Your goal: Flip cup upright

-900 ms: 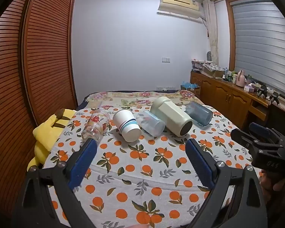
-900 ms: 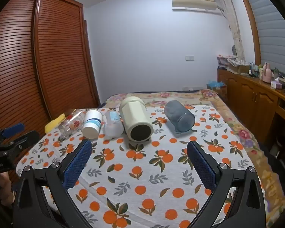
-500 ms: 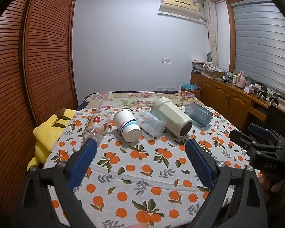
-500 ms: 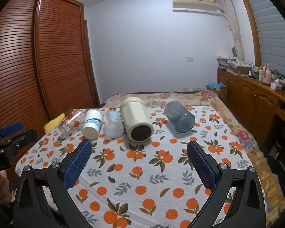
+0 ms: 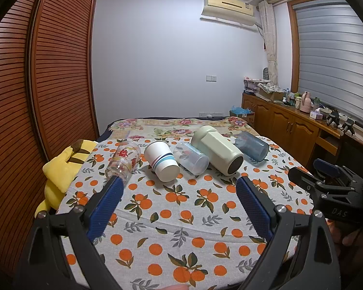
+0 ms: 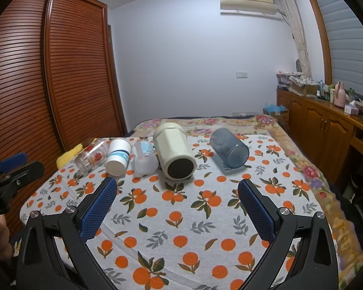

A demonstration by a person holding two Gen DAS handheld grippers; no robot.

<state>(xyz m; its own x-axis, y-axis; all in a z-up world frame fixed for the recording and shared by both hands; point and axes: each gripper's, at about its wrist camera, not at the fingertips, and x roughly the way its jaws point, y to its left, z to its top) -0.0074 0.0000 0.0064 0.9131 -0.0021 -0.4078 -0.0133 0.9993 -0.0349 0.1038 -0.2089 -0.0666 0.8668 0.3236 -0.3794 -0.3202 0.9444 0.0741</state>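
Five cups on sides in row on orange-print cloth (image 6: 181,217) — glass tumbler (image 6: 90,158), paper cup (image 6: 117,158), clear cup (image 6: 145,157), cream cup (image 6: 176,152), blue cup (image 6: 230,148); all look empty. Left gripper (image 5: 179,183), right gripper (image 6: 176,184) — jaws apart, holding nothing.

1. Five cups lie on their sides in a row across the bed (image 6: 171,217), on the cloth (image 5: 181,207).
2. Left to right: glass (image 5: 123,160), paper cup (image 5: 161,160), plastic cup (image 5: 191,158), mug (image 5: 217,149), tumbler (image 5: 251,145).
3. Glass, paper cup, plastic cup and mug lie close together; plastic cup touches mug. Tumbler (image 6: 228,148) lies apart, to the right.
4. Pillow (image 5: 63,166) at the bed's left edge, beside the glass.
5. Wardrobe (image 6: 48,84) left of the bed; cabinet (image 6: 326,125) right.
6. Left gripper (image 5: 179,188) and right gripper (image 6: 176,191) sit before the row, fingers spread, nothing between.
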